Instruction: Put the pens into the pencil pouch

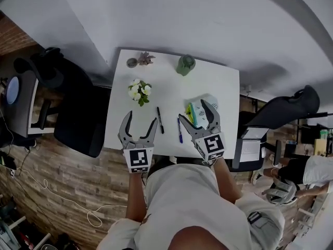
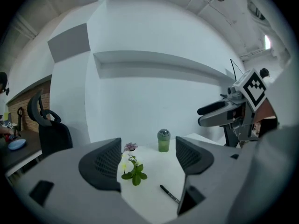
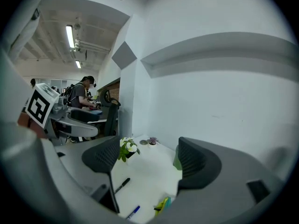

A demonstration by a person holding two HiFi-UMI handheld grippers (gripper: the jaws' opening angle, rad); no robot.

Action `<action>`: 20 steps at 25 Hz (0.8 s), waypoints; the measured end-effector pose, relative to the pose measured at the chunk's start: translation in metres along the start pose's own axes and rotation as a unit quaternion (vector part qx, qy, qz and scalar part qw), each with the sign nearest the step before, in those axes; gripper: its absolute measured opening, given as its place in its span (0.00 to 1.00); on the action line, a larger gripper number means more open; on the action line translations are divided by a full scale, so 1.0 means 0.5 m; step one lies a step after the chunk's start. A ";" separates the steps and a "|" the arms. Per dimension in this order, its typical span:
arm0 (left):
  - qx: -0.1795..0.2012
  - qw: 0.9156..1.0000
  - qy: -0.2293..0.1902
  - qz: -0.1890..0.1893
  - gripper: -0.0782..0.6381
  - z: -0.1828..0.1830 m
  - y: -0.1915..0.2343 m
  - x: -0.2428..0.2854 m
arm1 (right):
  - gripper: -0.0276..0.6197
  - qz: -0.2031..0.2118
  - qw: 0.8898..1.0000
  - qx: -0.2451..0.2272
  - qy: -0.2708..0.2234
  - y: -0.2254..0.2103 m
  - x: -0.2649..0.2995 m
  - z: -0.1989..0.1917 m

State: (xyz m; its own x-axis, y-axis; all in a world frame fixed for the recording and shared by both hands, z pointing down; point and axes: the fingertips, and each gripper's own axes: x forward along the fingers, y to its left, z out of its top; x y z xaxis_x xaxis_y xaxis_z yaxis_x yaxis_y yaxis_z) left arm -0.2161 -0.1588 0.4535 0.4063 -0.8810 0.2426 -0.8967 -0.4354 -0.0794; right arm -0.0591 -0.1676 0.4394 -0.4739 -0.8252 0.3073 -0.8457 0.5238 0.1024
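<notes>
Office chair (image 1: 73, 113): sitting just off the table's (image 1: 171, 85) left edge, dark, its details hard to make out.
Left gripper (image 1: 141, 117): hanging over the near left part of the table, jaws standing wide apart and holding nothing.
Flower sprig (image 1: 139, 91): lying beyond the left gripper.
Black pen (image 1: 160, 120): lying bare on the table between the grippers; in the left gripper view a jaw is cutting off its near end.
Blue pen (image 1: 180, 130): lying just left of the right gripper.
Right gripper (image 1: 191, 110): jaws spread wide, gripping nothing, hanging above the pouch.
Pencil pouch (image 1: 197, 110): lying near the table's right edge, partly hidden by the right gripper; yellow-green bits at its left side are staying unclear.
Green jar (image 1: 185, 65): standing at the far edge.
</notes>
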 end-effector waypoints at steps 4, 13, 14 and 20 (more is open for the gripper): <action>-0.013 0.999 0.035 0.000 0.62 -0.053 -0.020 0.009 | 0.63 0.024 0.999 0.006 0.036 0.013 0.010 -0.062; -0.033 0.992 0.122 0.005 0.55 -0.196 -0.079 0.030 | 0.53 0.083 0.990 0.012 0.110 0.045 0.029 -0.192; -0.038 0.991 0.130 0.005 0.54 -0.210 -0.087 0.030 | 0.52 0.090 0.989 0.014 0.115 0.051 0.030 -0.204; -0.066 0.983 0.171 0.006 0.49 -0.287 -0.133 0.038 | 0.47 0.130 0.980 0.016 0.149 0.085 0.033 -0.279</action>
State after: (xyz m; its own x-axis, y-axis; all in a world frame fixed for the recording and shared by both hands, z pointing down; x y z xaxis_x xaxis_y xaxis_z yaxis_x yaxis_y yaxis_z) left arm -0.1739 -0.1201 0.6024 0.3325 -0.7626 0.5548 -0.9255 -0.3770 0.0364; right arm -0.0686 -0.1297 0.5808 -0.5860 -0.5641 0.5817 -0.7154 0.6973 -0.0445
